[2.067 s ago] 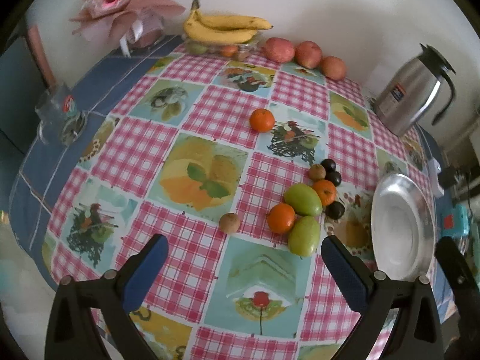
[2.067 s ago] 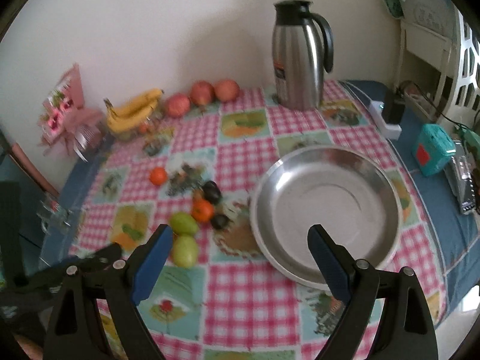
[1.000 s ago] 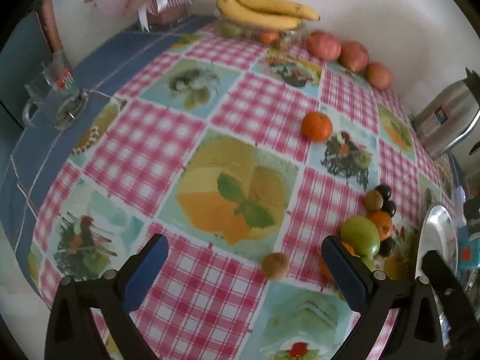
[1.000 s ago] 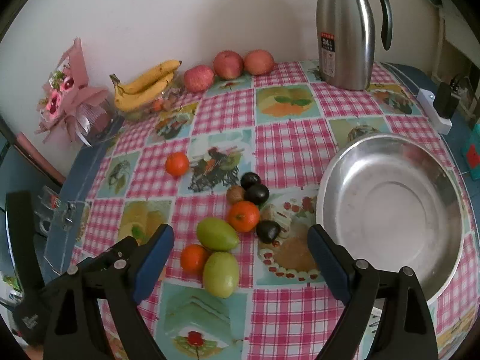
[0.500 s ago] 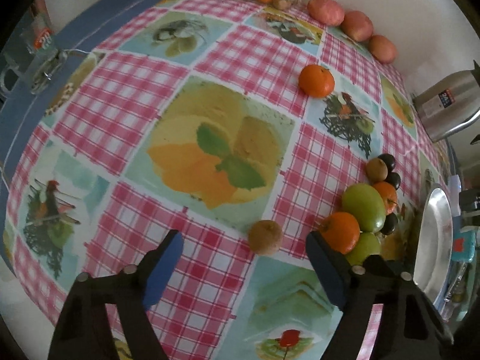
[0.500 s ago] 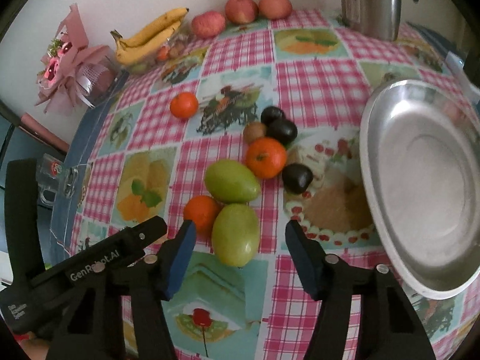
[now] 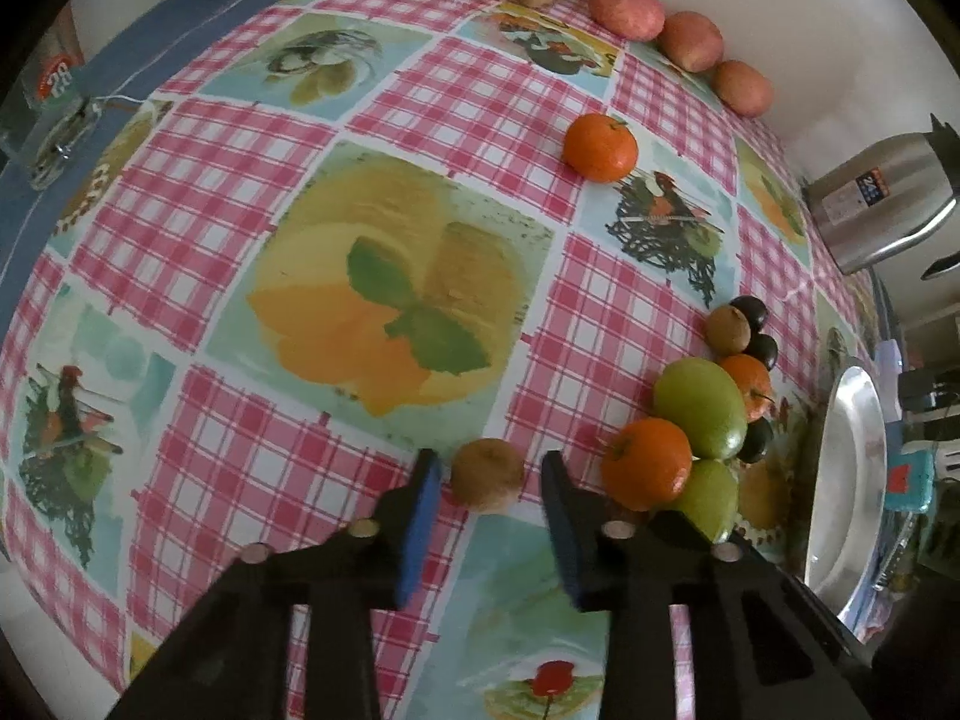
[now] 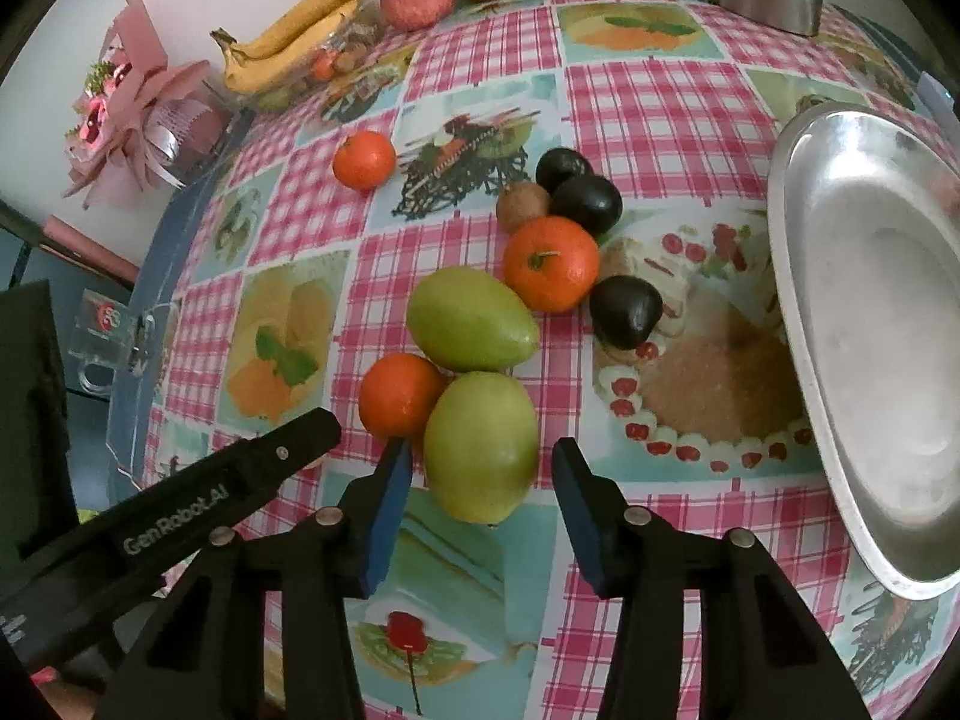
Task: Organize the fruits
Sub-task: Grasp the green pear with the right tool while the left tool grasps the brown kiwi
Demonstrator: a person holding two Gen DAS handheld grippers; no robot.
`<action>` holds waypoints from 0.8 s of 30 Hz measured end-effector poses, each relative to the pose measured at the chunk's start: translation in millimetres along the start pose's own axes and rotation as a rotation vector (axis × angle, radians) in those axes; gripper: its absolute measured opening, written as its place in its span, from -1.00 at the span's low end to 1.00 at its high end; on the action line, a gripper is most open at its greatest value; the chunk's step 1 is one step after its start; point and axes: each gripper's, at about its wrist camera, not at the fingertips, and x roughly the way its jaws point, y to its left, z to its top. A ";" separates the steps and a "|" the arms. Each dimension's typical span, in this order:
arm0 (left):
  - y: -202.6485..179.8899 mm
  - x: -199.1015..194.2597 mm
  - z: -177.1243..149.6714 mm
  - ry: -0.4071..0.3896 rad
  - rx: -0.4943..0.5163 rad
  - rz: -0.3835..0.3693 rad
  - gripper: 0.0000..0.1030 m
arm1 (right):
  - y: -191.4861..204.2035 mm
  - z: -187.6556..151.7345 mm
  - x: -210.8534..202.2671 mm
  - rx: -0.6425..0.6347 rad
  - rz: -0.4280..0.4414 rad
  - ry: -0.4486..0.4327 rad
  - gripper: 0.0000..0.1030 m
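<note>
While left gripper [image 7: 487,483] straddles one brown kiwi [image 7: 487,474], jaws parted, right gripper [image 8: 480,471] flanks nearest of two green mangoes [image 8: 480,447], unclenched, three oranges, three dark fruits ahead, one steel plate [image 8: 798,312] rightward.

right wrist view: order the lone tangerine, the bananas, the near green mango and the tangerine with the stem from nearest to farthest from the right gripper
From the right gripper:
1. Near green mango, between the jaws.
2. Tangerine with the stem, mid-table in the cluster, beside the dark fruits.
3. Lone tangerine, farther back on the left, by itself.
4. Bananas, at the far edge by the wall.
</note>
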 end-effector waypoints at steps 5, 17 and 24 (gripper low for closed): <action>0.6 -0.9 -3.2 0.007 0.002 -0.017 -0.49 | -0.6 -0.5 0.4 0.005 0.008 0.004 -0.20; -0.4 -1.3 -3.8 0.012 0.015 -0.024 -0.49 | -1.4 -1.5 -0.2 0.015 0.017 0.003 -0.21; 1.6 -13.0 -3.9 -0.023 0.001 -0.051 -0.49 | -2.7 -1.2 -8.7 0.027 0.042 -0.015 -0.21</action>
